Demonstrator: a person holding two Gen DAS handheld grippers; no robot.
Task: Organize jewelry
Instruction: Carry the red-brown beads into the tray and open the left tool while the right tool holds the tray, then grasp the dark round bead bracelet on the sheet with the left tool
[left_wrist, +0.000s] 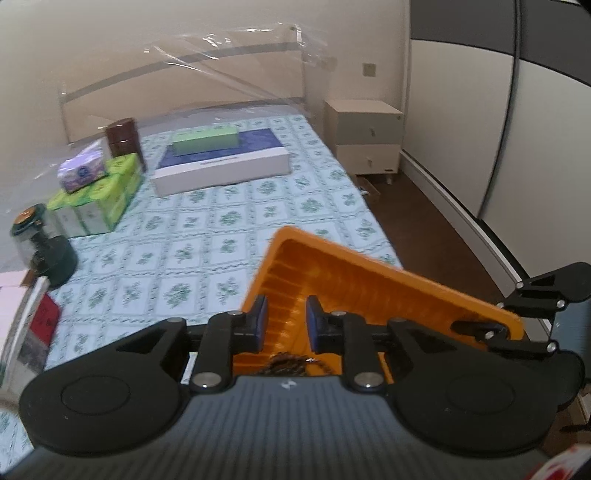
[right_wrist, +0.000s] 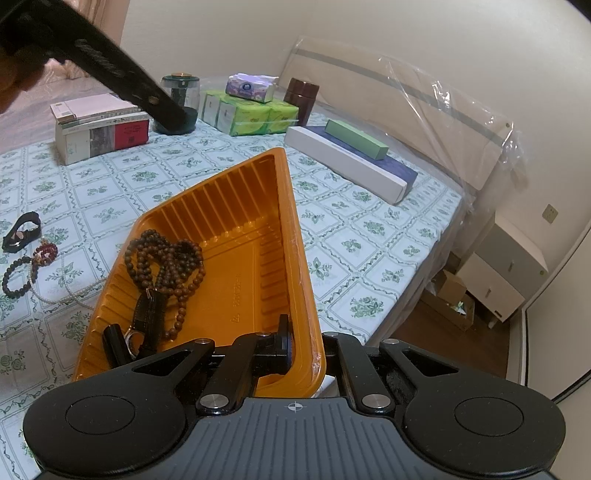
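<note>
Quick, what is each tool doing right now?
Left tool: open, holding nothing, above the orange tray.
Right tool: shut on the orange tray's rim.

Glossy ribbed plastic tray holds matt wooden beads.

cream walls, plastic-wrapped headboard, white nightstand, brown floor.

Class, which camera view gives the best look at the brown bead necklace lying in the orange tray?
The right wrist view: the brown bead necklace lies in full sight inside the orange tray. In the left wrist view only a small dark bunch of beads shows above the gripper body.
</note>
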